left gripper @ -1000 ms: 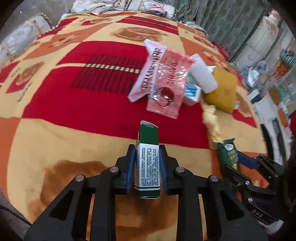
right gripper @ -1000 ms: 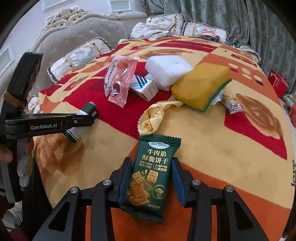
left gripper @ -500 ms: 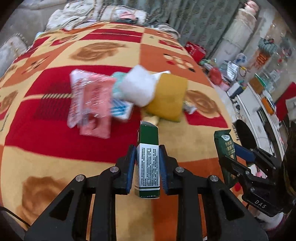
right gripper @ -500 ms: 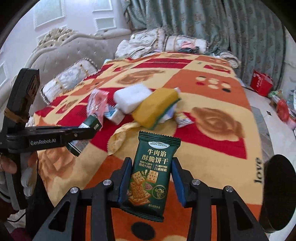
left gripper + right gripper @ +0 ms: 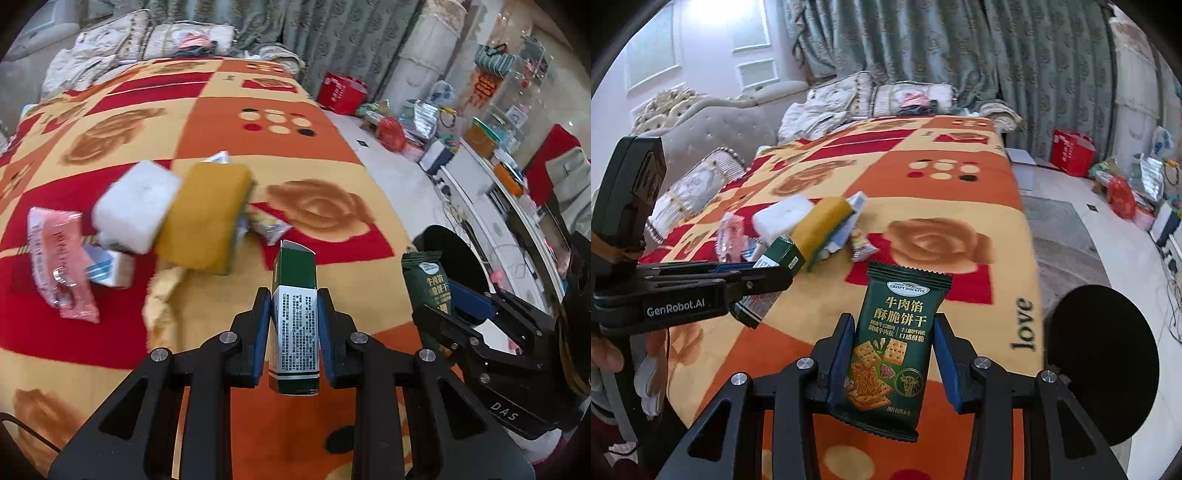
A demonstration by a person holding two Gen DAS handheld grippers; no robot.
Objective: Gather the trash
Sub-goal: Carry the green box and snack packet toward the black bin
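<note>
My left gripper (image 5: 294, 328) is shut on a small green and white carton (image 5: 295, 321), held upright above the patterned blanket (image 5: 258, 122); the carton also shows in the right wrist view (image 5: 772, 273). My right gripper (image 5: 894, 354) is shut on a dark green biscuit packet (image 5: 895, 347), which also shows in the left wrist view (image 5: 426, 280). A black round bin (image 5: 1102, 362) stands to the right beside the bed. More litter lies on the blanket: a pink wrapper (image 5: 59, 266), a small blue and white box (image 5: 105, 267) and a small snack wrapper (image 5: 267, 225).
A white sponge (image 5: 135, 206) and a yellow sponge (image 5: 207, 218) lie in the litter pile. Pillows and a headboard (image 5: 713, 122) are at the far left. Curtains, a red bag (image 5: 1073, 151) and floor clutter lie beyond the bed on the right.
Both grippers have swung right and lifted with their loads. The litter pile has slid to the left of view and the black bin has come into view at the right.
</note>
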